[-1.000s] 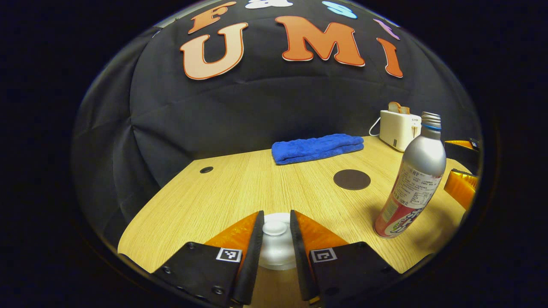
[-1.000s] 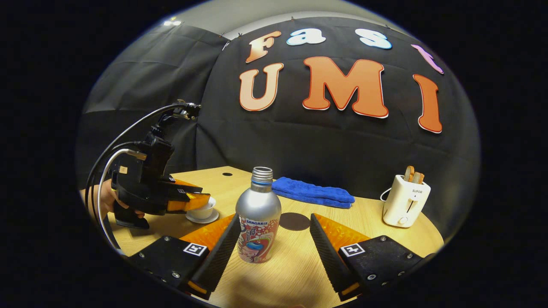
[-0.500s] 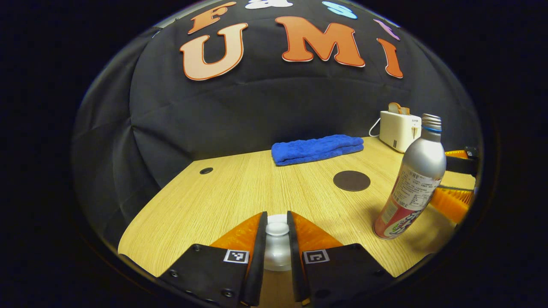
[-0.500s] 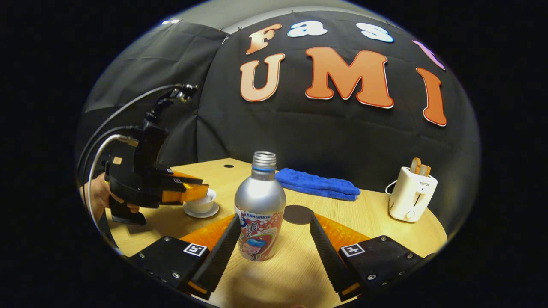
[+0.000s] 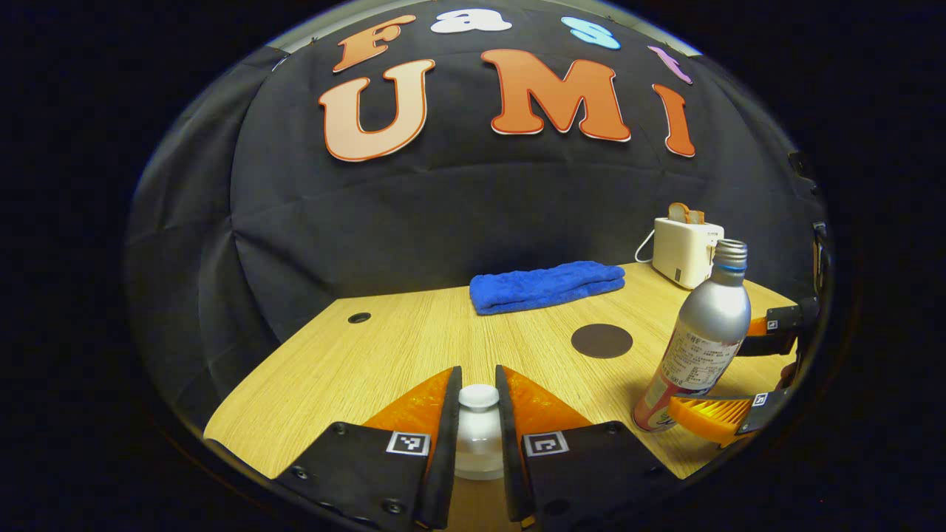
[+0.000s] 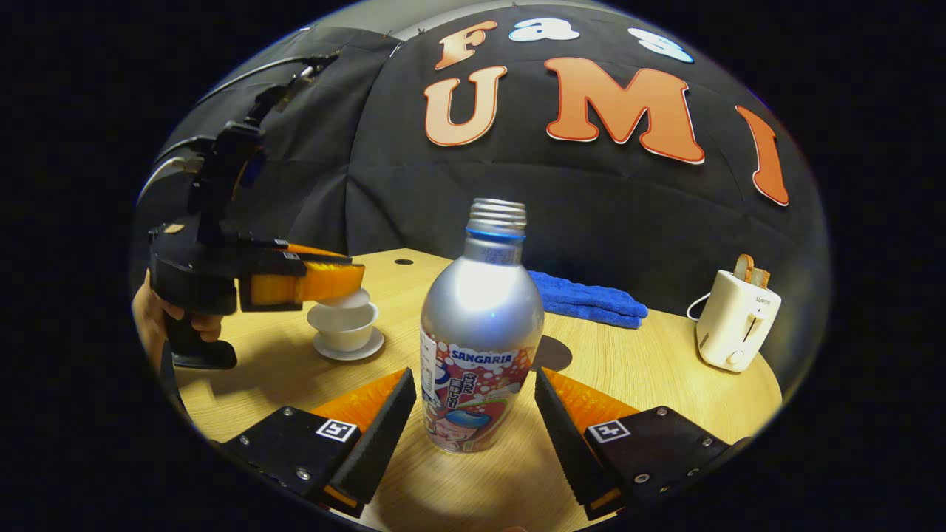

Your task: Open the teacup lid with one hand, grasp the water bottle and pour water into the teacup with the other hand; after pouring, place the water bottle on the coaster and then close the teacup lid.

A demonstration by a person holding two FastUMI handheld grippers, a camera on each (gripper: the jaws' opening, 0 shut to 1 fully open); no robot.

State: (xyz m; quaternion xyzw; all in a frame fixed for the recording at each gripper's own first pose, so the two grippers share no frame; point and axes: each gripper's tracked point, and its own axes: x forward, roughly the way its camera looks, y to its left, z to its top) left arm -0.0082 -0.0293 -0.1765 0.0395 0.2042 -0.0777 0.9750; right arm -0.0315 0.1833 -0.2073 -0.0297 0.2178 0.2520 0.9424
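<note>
My left gripper [image 5: 477, 414] is shut on the knob of the white teacup lid [image 5: 478, 436], held a little above the cup. In the right gripper view that lid [image 6: 347, 299] hangs just over the white teacup [image 6: 344, 326] on its saucer [image 6: 349, 347], with the left gripper [image 6: 325, 281] and a hand behind it. The silver water bottle [image 6: 480, 332] stands uncapped on the table between the fingers of my open right gripper [image 6: 473, 414], which do not touch it. The bottle [image 5: 702, 336] and right gripper [image 5: 728, 373] show at the right of the left gripper view. A dark round coaster [image 5: 601, 340] lies behind.
A folded blue towel [image 5: 547, 285] lies at the back of the wooden table [image 5: 384, 355]. A white toaster [image 6: 736, 319] with bread stands at the back right. A small round hole [image 5: 359, 318] marks the table's back left.
The left gripper closed on the lid knob and lifted the lid off the cup. The right gripper advanced until the bottle stood between its open fingers.
</note>
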